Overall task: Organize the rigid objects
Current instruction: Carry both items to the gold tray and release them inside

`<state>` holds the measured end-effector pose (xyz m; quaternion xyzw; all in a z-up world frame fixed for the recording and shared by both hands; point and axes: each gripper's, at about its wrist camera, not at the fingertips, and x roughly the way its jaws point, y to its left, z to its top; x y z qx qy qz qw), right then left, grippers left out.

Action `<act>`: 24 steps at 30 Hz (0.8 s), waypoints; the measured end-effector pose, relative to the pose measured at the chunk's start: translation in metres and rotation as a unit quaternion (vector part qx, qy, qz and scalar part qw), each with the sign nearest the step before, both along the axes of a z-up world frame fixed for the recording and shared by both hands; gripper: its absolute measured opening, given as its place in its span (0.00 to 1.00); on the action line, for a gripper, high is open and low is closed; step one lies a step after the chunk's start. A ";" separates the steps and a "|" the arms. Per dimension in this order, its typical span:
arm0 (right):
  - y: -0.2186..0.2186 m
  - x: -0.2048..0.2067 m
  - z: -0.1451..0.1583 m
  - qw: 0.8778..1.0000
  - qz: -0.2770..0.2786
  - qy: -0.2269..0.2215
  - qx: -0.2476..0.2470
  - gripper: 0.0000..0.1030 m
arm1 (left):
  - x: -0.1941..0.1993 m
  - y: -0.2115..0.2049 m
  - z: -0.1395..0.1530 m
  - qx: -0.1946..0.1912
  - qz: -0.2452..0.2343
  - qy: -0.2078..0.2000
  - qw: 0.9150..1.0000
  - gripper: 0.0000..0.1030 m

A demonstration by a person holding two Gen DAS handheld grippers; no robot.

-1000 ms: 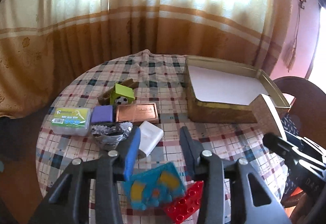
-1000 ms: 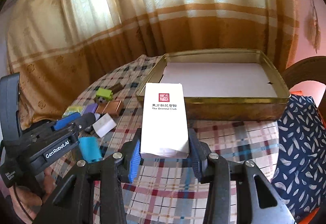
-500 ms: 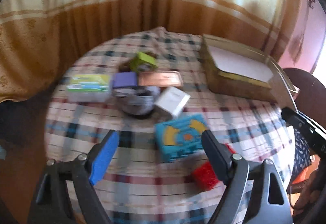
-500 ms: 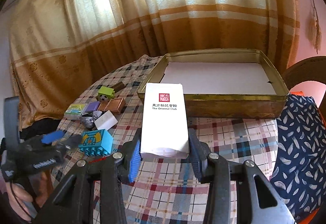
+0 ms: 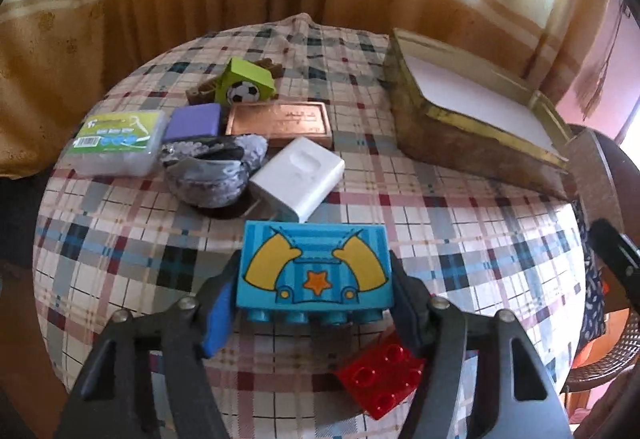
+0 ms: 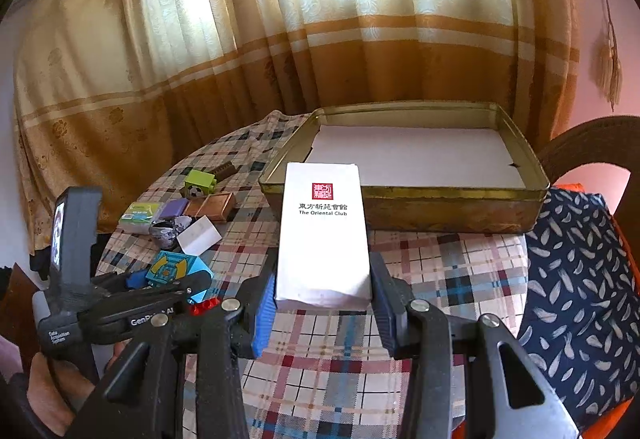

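Note:
A blue toy brick (image 5: 314, 267) with yellow arms and an orange star lies on the checked tablecloth. My left gripper (image 5: 314, 291) straddles the brick's two ends and its jaws are closing, with the pads right at the ends and a sliver of gap on the left. The right wrist view shows the same blue brick (image 6: 176, 267) inside the left gripper (image 6: 166, 281). My right gripper (image 6: 323, 279) is shut on a tall white box (image 6: 323, 223) printed "The Oriental Club". It holds the box above the table in front of the gold tin tray (image 6: 400, 195), which is lined with white paper.
A red brick (image 5: 380, 375) lies under my left gripper's right finger. Behind the blue brick are a white charger block (image 5: 298, 179), foil cup (image 5: 208, 175), copper tin (image 5: 280, 121), purple block (image 5: 194, 121), floss box (image 5: 116, 141) and green football brick (image 5: 248, 83). A chair with a patterned cushion (image 6: 580, 279) stands on the right.
My left gripper spread its jaws wide, dropped toward the blue brick and now narrows around it. The right gripper and its white box have not moved.

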<state>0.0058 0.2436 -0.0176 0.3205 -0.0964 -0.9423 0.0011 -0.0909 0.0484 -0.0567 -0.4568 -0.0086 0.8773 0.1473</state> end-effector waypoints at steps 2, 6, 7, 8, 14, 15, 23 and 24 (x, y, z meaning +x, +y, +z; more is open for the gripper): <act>0.000 0.001 0.000 1.000 -0.002 0.001 0.000 0.43 | 0.002 -0.008 0.004 0.014 0.008 0.004 1.000 0.64; 0.001 0.005 0.002 1.000 -0.005 0.008 0.005 0.43 | 0.009 -0.021 0.034 -0.002 0.019 0.053 0.998 0.64; 0.002 0.005 0.003 1.000 -0.005 0.009 0.004 0.43 | 0.011 -0.024 0.044 -0.008 0.020 0.066 0.998 0.64; 0.003 0.005 0.003 1.000 -0.006 0.009 0.003 0.43 | 0.011 -0.025 0.052 -0.014 0.019 0.076 0.997 0.64; 0.008 0.005 0.000 1.000 -0.012 0.006 -0.006 0.43 | 0.004 -0.012 0.113 -0.033 -0.005 0.155 0.987 0.64; 0.009 0.005 0.002 1.000 -0.014 0.008 -0.004 0.43 | 0.002 -0.007 0.117 -0.033 -0.011 0.162 0.986 0.64; 0.052 -0.007 0.023 0.997 -0.072 0.025 0.031 0.43 | -0.011 0.054 0.109 -0.006 -0.056 0.160 0.985 0.64; 0.061 -0.011 0.027 0.995 -0.085 0.030 0.036 0.43 | -0.011 0.061 0.109 -0.003 -0.061 0.159 0.985 0.64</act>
